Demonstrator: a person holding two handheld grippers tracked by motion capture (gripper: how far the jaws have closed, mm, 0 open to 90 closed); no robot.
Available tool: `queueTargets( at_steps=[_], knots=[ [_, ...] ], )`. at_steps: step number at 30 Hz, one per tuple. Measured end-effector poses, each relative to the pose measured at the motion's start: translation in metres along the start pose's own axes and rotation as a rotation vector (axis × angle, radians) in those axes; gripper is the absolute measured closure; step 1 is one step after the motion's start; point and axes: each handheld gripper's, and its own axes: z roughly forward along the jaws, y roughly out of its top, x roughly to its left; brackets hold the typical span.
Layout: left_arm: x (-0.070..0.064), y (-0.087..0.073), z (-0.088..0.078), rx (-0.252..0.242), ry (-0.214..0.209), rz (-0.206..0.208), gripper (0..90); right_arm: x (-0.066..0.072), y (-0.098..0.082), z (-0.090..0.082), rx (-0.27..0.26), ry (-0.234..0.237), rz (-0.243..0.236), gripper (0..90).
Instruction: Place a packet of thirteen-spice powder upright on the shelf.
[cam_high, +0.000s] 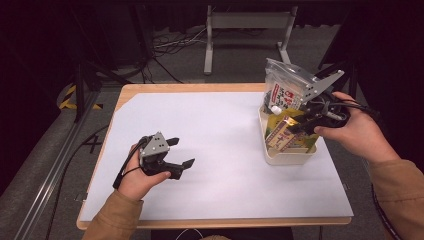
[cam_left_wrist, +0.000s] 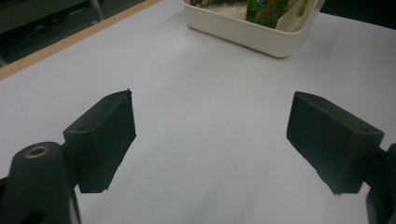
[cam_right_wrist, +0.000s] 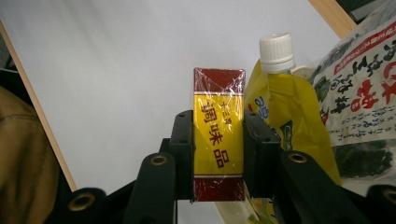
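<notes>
Broadly, the worktop (cam_high: 210, 165) carries a white sheet over a wooden board, whose light edge shows along the far and near sides in the high view. Toward its right side stands a cream tub (cam_high: 290, 156), cut off at the top of the left gripper view, where its near wall and a scrap of green packaging can be made out. Upright in the tub is a clear bag (cam_high: 283, 87) with red and black print; its lower half is hidden behind the right claw and the other packs, and its dark contents are too small to identify. Beside the bag stands a yellow spout pouch (cam_right_wrist: 280, 116) with a white screw cap, partly covered by the claw's black jaws. The right claw (cam_right_wrist: 218, 149) is clamped on a yellow and dark-red box (cam_right_wrist: 218, 112) wrapped in film, held over the tub just beside the pouch; the box's lower end is hidden between the jaws, and whether it rests on anything below cannot be told. The left claw (cam_high: 181, 152) hangs over the bare sheet at the left, well apart from the tub, its jaws spread wide with nothing between them. A tan sleeve (cam_high: 117, 220) is cut off at the bottom edge.
</notes>
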Motion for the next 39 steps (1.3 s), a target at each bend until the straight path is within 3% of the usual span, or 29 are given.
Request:
queueTargets(
  at_steps=[4, 7, 13, 18, 19, 29, 39],
  knots=[
    [0.004, -0.002, -0.004, 0.008, 0.002, -0.015, 15.8, -0.002, 0.0, 0.001, 0.027, -0.007, -0.054, 69.1],
    [0.006, -0.003, -0.005, 0.008, 0.004, -0.017, 15.6, -0.003, 0.0, 0.002, 0.038, -0.006, -0.062, 69.0],
    [0.008, -0.004, -0.007, 0.008, 0.001, -0.026, 15.4, -0.007, -0.001, 0.007, 0.068, -0.006, -0.122, 69.0],
    [0.009, -0.004, -0.008, 0.004, 0.01, -0.026, 15.3, -0.007, 0.0, 0.01, 0.091, 0.005, -0.179, 69.0],
    [0.009, -0.004, -0.007, 0.001, 0.011, -0.024, 15.3, -0.007, 0.0, 0.013, 0.105, 0.007, -0.208, 68.9],
    [0.01, -0.006, -0.007, 0.003, 0.004, -0.033, 15.0, -0.008, 0.002, 0.021, 0.158, 0.042, -0.314, 68.9],
    [0.011, -0.007, -0.007, 0.002, 0.005, -0.043, 15.0, -0.012, 0.0, 0.021, 0.169, 0.077, -0.33, 68.8]
  ],
)
